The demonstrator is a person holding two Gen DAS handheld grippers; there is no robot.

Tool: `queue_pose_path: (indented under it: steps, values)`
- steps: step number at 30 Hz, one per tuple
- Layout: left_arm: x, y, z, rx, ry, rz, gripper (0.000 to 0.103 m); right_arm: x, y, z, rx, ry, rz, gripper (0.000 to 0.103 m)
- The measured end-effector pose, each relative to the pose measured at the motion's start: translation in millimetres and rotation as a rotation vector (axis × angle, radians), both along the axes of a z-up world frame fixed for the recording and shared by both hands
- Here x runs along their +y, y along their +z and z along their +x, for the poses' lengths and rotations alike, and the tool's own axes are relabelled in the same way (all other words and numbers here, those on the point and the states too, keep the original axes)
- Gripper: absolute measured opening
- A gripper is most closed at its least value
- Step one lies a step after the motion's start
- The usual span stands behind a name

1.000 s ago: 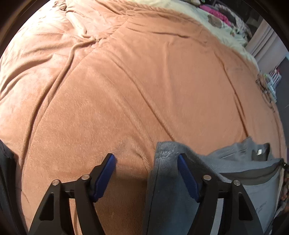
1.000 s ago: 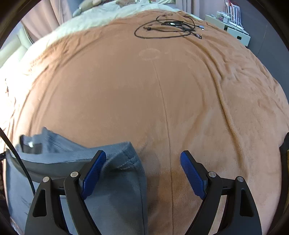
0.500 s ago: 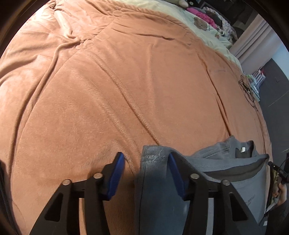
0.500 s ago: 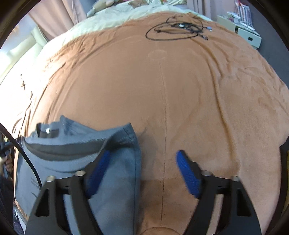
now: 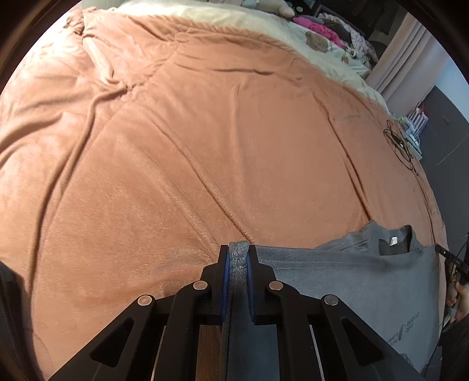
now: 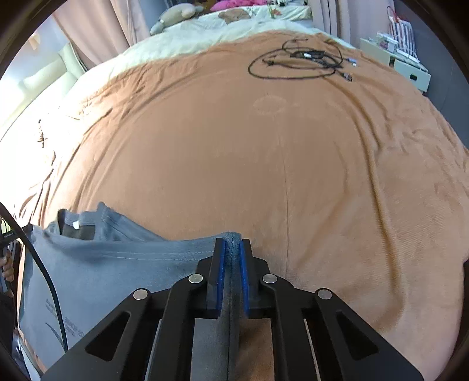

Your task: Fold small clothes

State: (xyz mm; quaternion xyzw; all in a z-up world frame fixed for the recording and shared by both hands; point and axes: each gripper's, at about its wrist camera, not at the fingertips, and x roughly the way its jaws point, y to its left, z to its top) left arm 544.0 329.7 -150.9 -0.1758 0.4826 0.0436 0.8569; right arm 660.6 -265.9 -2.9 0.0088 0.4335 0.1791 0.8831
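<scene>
Nearest the left wrist camera, the left gripper has its blue-padded fingers pressed together on one corner of the grey T-shirt, a thin fold of cloth pinched between the pads. From that corner the shirt's edge runs off to the right, taut, with its dark collar and a white neck label showing at the far side and small printed text low on the fabric. At the right rim of that view a dark cable end and part of a hand appear, too cut off to say more.

In the right wrist view the right gripper is likewise closed tight on the opposite corner of the T-shirt, the cloth squeezed between its blue pads. The shirt stretches away to the left there, collar and label at the far left, and a black cable crosses in front of it near the frame edge.

The garment rests on a broad brown blanket with soft creases, and the stretch just beyond both grippers carries nothing else. Well beyond the shirt, a loose coil of black cables with connectors lies on the blanket. Past that comes cream bedding with a soft toy and pink clothes, then curtains, and a pale low cabinet beside the bed at the right
</scene>
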Motion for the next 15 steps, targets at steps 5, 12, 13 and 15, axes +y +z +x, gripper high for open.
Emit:
queue_pose_path:
  steps: [5,12,13,15]
  values:
    - [-2,25,-14,-0.047,-0.006,0.023,0.011,-2,18,-26,-0.069,-0.014,0.000,0.005]
    - [-8,71,-31,-0.122,-0.009,0.049,0.010,-8,57,-64,-0.155,-0.006,0.027,0.005]
    - [-9,77,-31,-0.131,-0.002,0.056,0.010,-8,62,-67,-0.168,-0.006,0.027,0.005]
    - [-8,84,-28,-0.141,0.013,0.066,0.010,-9,68,-69,-0.180,-0.015,0.028,0.005]
